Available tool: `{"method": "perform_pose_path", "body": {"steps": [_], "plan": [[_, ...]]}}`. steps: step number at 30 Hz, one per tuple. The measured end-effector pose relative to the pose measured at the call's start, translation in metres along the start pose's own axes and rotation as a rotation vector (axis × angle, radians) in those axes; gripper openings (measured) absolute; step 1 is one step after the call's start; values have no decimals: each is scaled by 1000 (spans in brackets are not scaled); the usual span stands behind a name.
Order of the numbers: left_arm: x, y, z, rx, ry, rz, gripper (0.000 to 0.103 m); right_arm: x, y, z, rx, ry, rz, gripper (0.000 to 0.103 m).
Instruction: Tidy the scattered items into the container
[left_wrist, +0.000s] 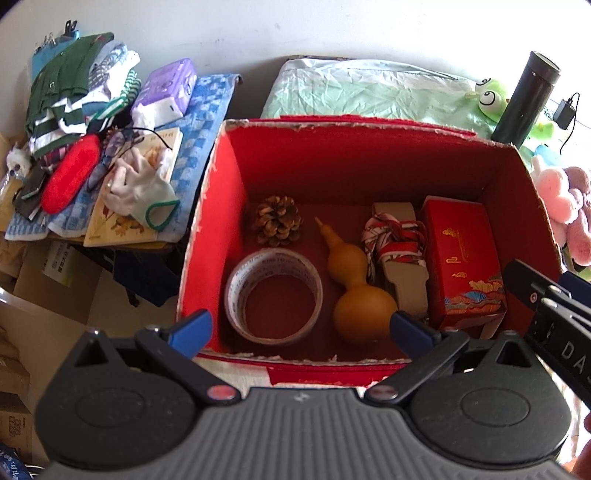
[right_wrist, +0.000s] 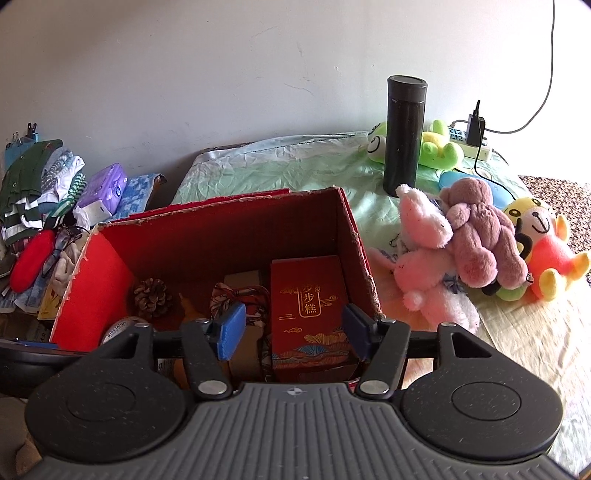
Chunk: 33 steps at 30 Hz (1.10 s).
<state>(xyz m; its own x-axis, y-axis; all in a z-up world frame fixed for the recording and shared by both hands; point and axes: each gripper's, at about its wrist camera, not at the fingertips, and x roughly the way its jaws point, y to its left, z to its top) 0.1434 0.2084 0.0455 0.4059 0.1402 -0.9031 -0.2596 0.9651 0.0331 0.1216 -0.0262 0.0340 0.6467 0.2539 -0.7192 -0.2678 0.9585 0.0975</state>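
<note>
**Red box loaded, both grippers over it**

The red cardboard box (left_wrist: 236, 192) stands open on the bed, torn white along its rim. Inside, on the floor: a pine cone (left_wrist: 277, 220) at the back left, a roll of clear tape (left_wrist: 273, 299) in front of it, a tan gourd (left_wrist: 351, 284) lying at centre, a cloth-wrapped card piece (left_wrist: 397, 251) (what it is I cannot tell), and a red gift carton (left_wrist: 463, 258) against the right wall.

Left gripper (left_wrist: 301, 328) tilts steeply down over the near rim, blue pads spread wide, nothing between them. Right gripper (right_wrist: 293, 330) points down over the carton, pads apart on either side of it, not pressing.

Plush toys (right_wrist: 443, 251) lie beside the box.
</note>
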Motion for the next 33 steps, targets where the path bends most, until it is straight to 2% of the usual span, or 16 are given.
{"method": "perform_pose_path", "body": {"steps": [9, 16, 20, 27, 33], "plan": [[6, -3, -3, 9, 14, -10, 102, 1, 5, -1, -34, -9, -38, 72], [6, -3, -6, 4, -13, -5, 102, 1, 6, 0, -42, 4, -63, 83], [1, -1, -9, -10, -45, -5, 102, -7, 4, 3, -44, -29, -87, 84], [-21, 11, 0, -33, -111, 23, 102, -19, -5, 20, -69, -50, -46, 83], [-48, 17, -1, -26, -125, 95, 102, -11, -10, 36, -123, 48, -4, 81]]}}
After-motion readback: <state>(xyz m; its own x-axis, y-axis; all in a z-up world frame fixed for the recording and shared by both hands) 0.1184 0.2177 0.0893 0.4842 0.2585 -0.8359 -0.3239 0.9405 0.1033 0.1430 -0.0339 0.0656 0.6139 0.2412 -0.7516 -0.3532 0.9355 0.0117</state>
